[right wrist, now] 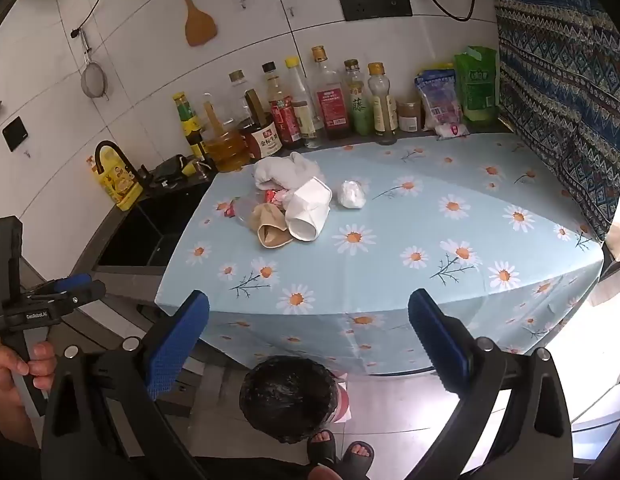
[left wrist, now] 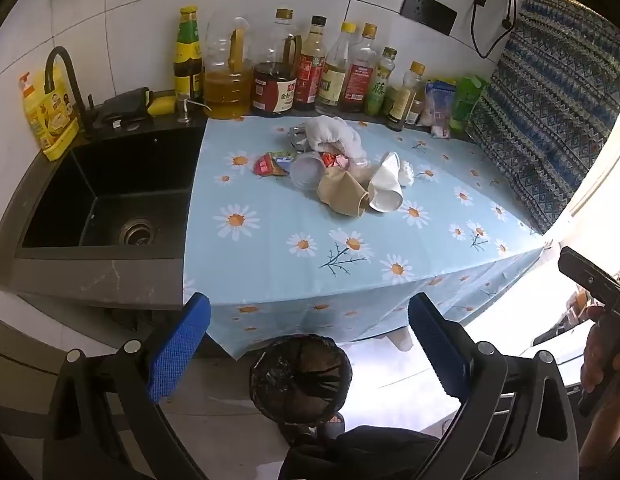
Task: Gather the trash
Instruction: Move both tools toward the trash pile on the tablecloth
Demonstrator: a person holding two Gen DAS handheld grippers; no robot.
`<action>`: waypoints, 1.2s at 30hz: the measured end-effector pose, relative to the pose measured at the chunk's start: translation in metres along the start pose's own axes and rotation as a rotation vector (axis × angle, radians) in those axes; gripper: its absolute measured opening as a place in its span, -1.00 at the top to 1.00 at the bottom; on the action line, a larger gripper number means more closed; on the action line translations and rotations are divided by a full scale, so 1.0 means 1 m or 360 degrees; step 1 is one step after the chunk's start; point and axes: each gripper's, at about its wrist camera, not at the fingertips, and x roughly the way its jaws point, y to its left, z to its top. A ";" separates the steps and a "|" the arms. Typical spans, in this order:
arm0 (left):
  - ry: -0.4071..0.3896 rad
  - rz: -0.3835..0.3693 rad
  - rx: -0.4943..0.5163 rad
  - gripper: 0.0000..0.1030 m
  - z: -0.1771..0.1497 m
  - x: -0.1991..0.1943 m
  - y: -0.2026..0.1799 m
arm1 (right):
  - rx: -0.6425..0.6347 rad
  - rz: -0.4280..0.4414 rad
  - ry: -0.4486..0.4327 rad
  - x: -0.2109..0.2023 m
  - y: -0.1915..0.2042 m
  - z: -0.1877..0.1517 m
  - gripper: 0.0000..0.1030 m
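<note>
A pile of trash lies on the daisy tablecloth [left wrist: 294,276]: a white paper cup [left wrist: 385,188] [right wrist: 308,212], a tan paper cup [left wrist: 343,196] [right wrist: 270,228], a clear plastic cup [left wrist: 306,170], red wrappers [left wrist: 268,165], a white rag [left wrist: 329,132] [right wrist: 284,172] and a small white wad [right wrist: 351,195]. A bin lined with a black bag [left wrist: 300,380] [right wrist: 288,398] stands on the floor below the table's front edge. My left gripper [left wrist: 310,344] is open and empty, above the bin. My right gripper [right wrist: 310,338] is open and empty, short of the table edge.
Several oil and sauce bottles [left wrist: 270,76] [right wrist: 306,112] line the wall behind the pile. A black sink [left wrist: 106,200] with a faucet [left wrist: 64,76] is at the left. A patterned cloth [right wrist: 561,100] hangs at the right. The person's sandalled feet [right wrist: 341,452] are by the bin.
</note>
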 end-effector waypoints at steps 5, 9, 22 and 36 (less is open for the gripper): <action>-0.0024 0.0034 0.0014 -0.87 -0.003 -0.002 -0.005 | -0.0012 -0.0012 0.0011 0.006 0.006 -0.003 -0.91; -0.0018 0.0029 0.0009 -0.87 -0.005 -0.003 -0.006 | 0.0015 0.0006 0.0021 0.009 0.006 -0.006 -0.91; 0.0012 -0.0028 0.0044 -0.87 -0.003 -0.002 -0.005 | 0.0007 0.0026 0.0037 0.011 0.015 -0.008 -0.91; 0.0040 -0.0046 0.0063 -0.87 0.003 0.003 -0.004 | 0.0005 0.0025 0.0047 0.014 0.020 -0.009 -0.91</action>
